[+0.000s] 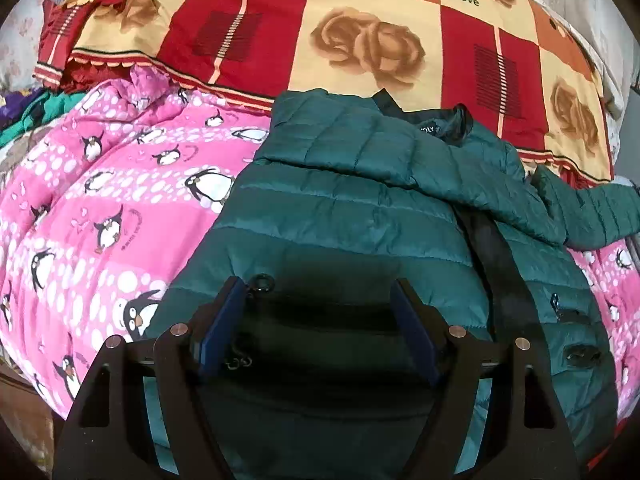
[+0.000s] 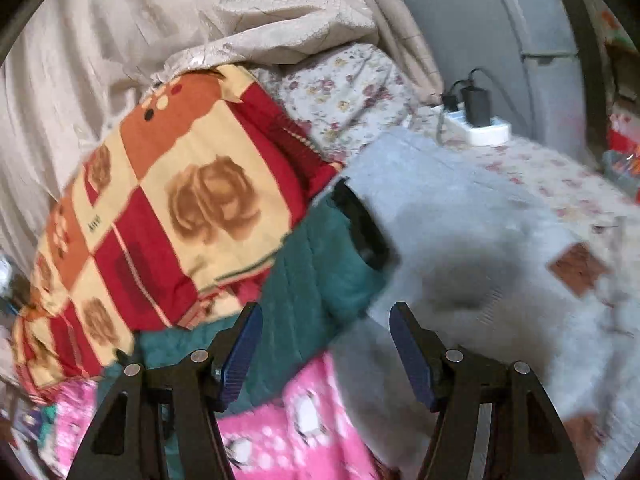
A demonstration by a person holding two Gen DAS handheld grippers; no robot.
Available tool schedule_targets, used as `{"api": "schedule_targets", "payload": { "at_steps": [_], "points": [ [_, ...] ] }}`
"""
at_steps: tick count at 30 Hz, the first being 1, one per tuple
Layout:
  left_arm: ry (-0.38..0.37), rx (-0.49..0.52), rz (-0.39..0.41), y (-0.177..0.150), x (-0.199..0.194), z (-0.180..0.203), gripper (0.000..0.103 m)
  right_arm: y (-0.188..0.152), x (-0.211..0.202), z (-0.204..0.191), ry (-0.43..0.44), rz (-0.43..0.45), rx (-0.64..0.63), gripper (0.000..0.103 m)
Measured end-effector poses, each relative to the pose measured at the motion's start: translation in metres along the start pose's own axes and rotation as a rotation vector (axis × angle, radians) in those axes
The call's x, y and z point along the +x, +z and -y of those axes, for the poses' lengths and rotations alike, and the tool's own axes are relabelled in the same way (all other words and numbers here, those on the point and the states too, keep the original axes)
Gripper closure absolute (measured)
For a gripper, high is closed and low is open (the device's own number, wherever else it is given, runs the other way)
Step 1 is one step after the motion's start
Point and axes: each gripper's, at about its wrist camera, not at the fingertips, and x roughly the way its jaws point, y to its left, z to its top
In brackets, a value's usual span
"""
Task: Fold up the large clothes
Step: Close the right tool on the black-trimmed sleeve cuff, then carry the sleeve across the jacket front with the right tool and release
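Observation:
A teal quilted puffer jacket [image 1: 352,200] lies spread on a pink penguin-print quilt [image 1: 100,200], collar away from me. One sleeve is folded across its chest; the other sleeve [image 1: 592,212] sticks out to the right. My left gripper [image 1: 320,292] is open, low over the jacket's lower front, holding nothing. In the right wrist view my right gripper [image 2: 326,320] is open and empty, hovering just above the jacket's sleeve [image 2: 316,276] near its black cuff [image 2: 360,228].
A red, orange and cream rose-print blanket [image 1: 360,32] lies bunched behind the jacket. A grey-white blanket [image 2: 480,240] covers the bed to the right. A white power strip [image 2: 480,128] with black plugs sits near the wall. Beige curtains [image 2: 120,20] hang behind.

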Motion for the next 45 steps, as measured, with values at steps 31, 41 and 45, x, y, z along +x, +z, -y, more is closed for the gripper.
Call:
{"api": "schedule_targets", "payload": {
  "at_steps": [31,41,45],
  "points": [
    [0.007,-0.101,-0.068,-0.004,0.009,-0.016,0.028,-0.033,0.029,-0.124,-0.113,0.015,-0.300,0.091],
    [0.304,-0.071,-0.103,-0.011,-0.009,-0.037,0.027,-0.112,0.066,-0.286,0.068,-0.083,-0.439,0.091],
    [0.308,-0.112,-0.097,-0.017,-0.010,-0.046,0.027,-0.152,0.088,-0.340,0.138,-0.142,-0.462,0.091]
  ]
}}
